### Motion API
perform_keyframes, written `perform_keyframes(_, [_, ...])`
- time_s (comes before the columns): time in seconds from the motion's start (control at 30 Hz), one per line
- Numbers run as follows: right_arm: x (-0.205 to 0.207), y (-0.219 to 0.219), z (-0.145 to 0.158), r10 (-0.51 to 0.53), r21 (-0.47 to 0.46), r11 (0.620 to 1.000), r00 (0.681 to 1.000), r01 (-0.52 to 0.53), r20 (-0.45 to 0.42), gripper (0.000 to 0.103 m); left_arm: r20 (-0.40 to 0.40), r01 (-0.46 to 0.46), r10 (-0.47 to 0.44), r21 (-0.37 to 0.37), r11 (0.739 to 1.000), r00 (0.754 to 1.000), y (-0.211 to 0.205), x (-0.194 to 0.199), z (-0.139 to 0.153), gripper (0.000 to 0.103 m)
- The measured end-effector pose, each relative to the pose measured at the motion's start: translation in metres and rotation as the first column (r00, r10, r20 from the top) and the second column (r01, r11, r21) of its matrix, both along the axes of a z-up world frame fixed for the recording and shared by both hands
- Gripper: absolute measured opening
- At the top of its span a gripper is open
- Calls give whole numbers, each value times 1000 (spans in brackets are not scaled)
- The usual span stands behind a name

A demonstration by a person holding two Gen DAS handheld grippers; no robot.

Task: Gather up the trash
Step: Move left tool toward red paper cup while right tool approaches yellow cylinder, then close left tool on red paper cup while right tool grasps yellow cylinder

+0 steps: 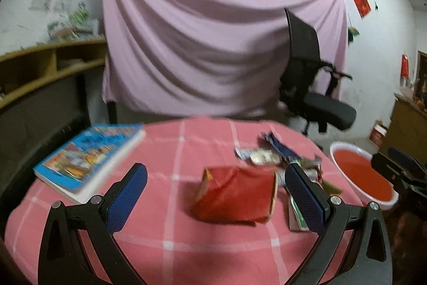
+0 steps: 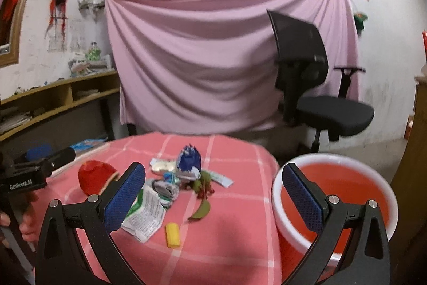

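A crumpled red packet (image 1: 234, 194) (image 2: 94, 175) lies on the pink checked tablecloth (image 1: 165, 237). My left gripper (image 1: 216, 188) hovers open just in front of it, the packet between the lines of its fingers. Behind and right of the packet sits a heap of wrappers (image 1: 269, 154) (image 2: 173, 178): a blue foil piece (image 2: 190, 158), a white-green carton (image 2: 145, 213), a leaf (image 2: 201, 210) and a yellow piece (image 2: 172, 234). My right gripper (image 2: 213, 194) is open above the table's right part, empty. The red basin with a white rim (image 1: 363, 175) (image 2: 339, 194) stands right of the table.
A blue picture book (image 1: 88, 156) lies at the table's left edge. A black office chair (image 1: 312, 82) (image 2: 315, 87) stands behind the table before a hanging pink sheet (image 1: 208, 39). Wooden shelves (image 1: 40, 66) run along the left wall.
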State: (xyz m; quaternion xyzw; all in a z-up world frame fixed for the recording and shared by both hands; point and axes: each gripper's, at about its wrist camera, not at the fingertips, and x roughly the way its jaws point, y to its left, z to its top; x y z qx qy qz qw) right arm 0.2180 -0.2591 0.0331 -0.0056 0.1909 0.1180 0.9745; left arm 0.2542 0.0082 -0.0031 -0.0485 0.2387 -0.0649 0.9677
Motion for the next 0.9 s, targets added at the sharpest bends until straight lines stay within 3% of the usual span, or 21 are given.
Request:
perform_keyframes(0.4, [16,4,-20,33,-50,998,976,-45,-215,102,-247,75,-70,13,997,967,-11,28,-25,101])
perform_keyframes(0.53, [21,4,-30,69,-29,996,955,-81,-289,87,-280,99,-89,21,995,956,-12,33,-28,101])
perform_keyframes(0.67, [23,10,-40,133,-4,989,920,-145,-369,80,-293,100,-85,37,994,952,-13,36,-29,100])
perform_keyframes(0.8, [24,21,-46,142,-47,984,905,-174,-400,49,-288,104,-92,28,994,953,-12,36,-28,93])
perform_keyframes(0.83, [25,21,-48,143,-49,983,902,-178,-407,47,-289,106,-94,26,994,953,-12,37,-27,88])
perform_keyframes(0.9, [26,23,-50,153,-47,981,894,-190,-421,45,-294,107,-97,19,994,951,-11,37,-28,86])
